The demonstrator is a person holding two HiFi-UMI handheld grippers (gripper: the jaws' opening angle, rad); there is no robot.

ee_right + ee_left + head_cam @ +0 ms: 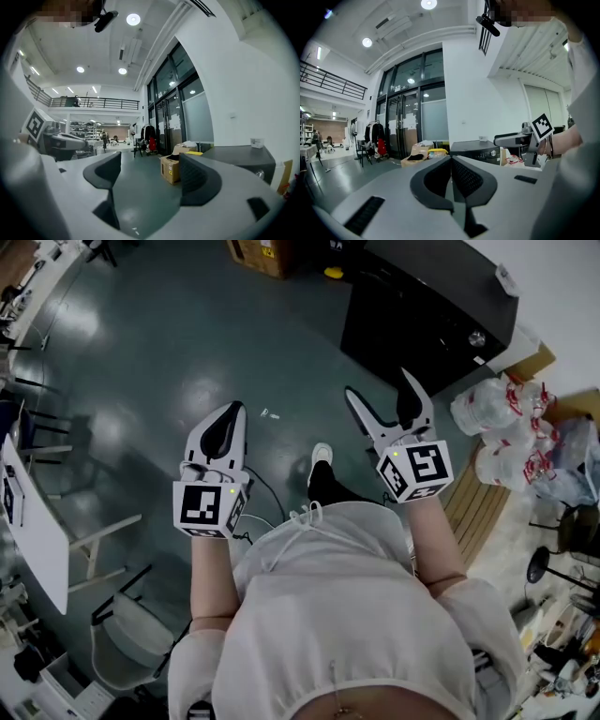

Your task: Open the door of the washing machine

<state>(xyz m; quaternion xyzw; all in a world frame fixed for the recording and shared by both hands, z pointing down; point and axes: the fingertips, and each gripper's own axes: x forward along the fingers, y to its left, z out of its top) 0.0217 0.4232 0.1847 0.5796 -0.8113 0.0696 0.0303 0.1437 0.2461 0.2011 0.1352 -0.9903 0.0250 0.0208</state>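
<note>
The washing machine (pixel 422 306) is a black box on the floor ahead and to the right, with a round knob (pixel 476 337) on its front panel. It also shows in the left gripper view (pixel 480 151) and at the right of the right gripper view (pixel 239 158). Its door is out of sight in all three views. My left gripper (pixel 234 411) is held in the air well short of it, jaws shut with nothing between them (pixel 451 161). My right gripper (pixel 381 385) is nearer the machine, its jaws wide open and empty (pixel 149 164). Neither gripper touches anything.
A cardboard box (pixel 258 251) and a yellow thing (pixel 334 273) lie left of the machine. Tied plastic bags (pixel 506 418) and a wooden pallet (pixel 478 502) sit to its right. A white table (pixel 37 521) and a chair (pixel 122 634) stand at the left. Glass doors (pixel 408 122) lie beyond.
</note>
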